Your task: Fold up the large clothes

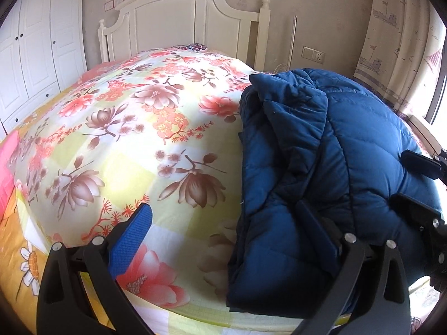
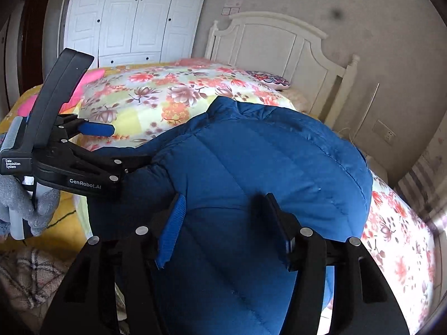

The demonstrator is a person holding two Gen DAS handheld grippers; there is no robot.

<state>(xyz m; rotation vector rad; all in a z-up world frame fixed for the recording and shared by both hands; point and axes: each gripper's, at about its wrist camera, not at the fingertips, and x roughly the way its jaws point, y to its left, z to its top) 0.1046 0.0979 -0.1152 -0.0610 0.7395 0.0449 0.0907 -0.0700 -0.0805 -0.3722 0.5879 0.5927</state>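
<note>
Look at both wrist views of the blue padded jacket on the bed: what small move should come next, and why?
Probably press the right gripper down to flatten the jacket. The jacket is already doubled over on the floral quilt but bulges high. Both grippers stand open over it, the left gripper straddling its edge.

On the black body of your left tongs (image 2: 110, 139), seen from the right wrist, you can read "GenRobot.AI" in white. The handle block beside your gloved hand (image 2: 26, 209) reads "Data Acquisition System". The paper notice (image 2: 234, 2) on the wall carries print too small to read.
</note>
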